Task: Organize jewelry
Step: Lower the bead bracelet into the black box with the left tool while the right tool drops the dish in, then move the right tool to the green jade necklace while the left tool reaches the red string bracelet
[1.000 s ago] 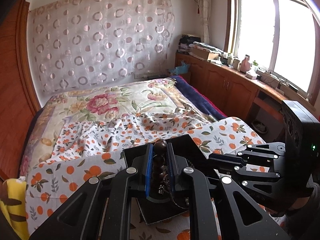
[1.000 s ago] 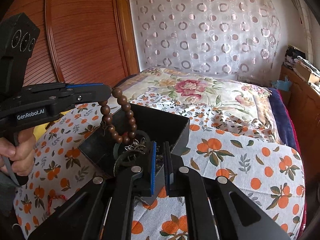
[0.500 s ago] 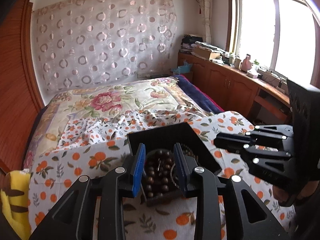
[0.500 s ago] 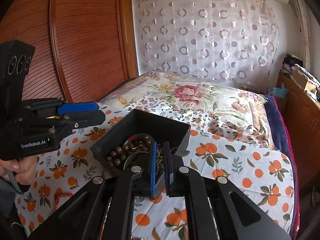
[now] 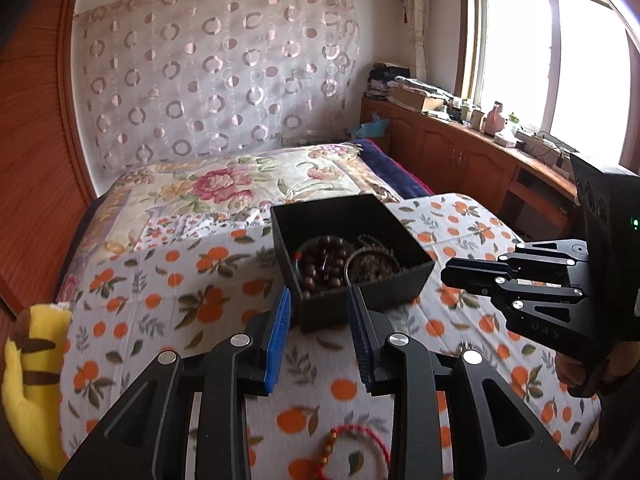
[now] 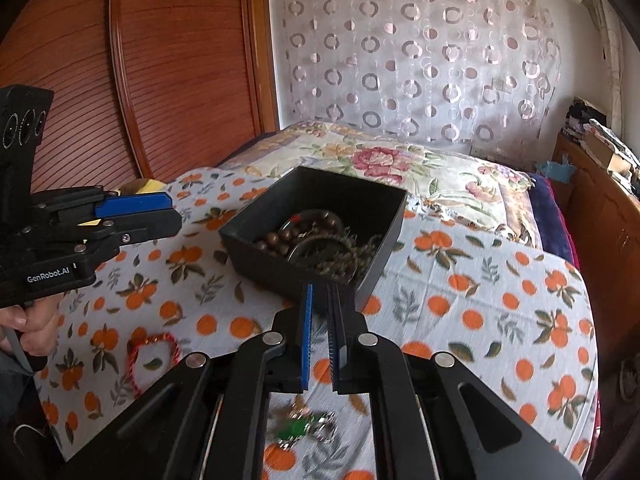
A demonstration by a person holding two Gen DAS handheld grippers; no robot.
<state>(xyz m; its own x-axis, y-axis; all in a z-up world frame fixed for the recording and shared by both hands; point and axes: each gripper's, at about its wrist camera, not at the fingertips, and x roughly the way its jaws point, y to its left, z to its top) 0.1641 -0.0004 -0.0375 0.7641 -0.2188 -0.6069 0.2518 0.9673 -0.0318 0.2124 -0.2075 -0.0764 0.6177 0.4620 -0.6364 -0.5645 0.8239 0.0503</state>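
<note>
A black box (image 5: 404,280) stands on the orange-print bedspread (image 5: 192,276). Inside it lie a brown wooden bead bracelet (image 5: 325,265) and several dark chains (image 5: 374,266). My left gripper (image 5: 318,320) hangs open and empty just short of the box's near wall. Under it lies a red string bracelet (image 5: 354,438). My right gripper (image 6: 319,304) is shut, with nothing between its pads, in front of the box (image 6: 386,240). Below its fingers lies a green-stoned piece (image 6: 302,428), blurred. The red bracelet (image 6: 154,344) lies to the left, beneath the left gripper (image 6: 174,214).
A yellow plush toy (image 5: 28,360) lies at the bed's left edge. Wooden cabinets (image 5: 460,156) with clutter on top run under the window on the right, and a wooden wardrobe (image 6: 180,80) stands on the left. A hand (image 6: 28,320) holds the left gripper's handle.
The left gripper opened and let the wooden bead bracelet fall into the box, then drew back from it. The right gripper also drew back and stayed shut.
</note>
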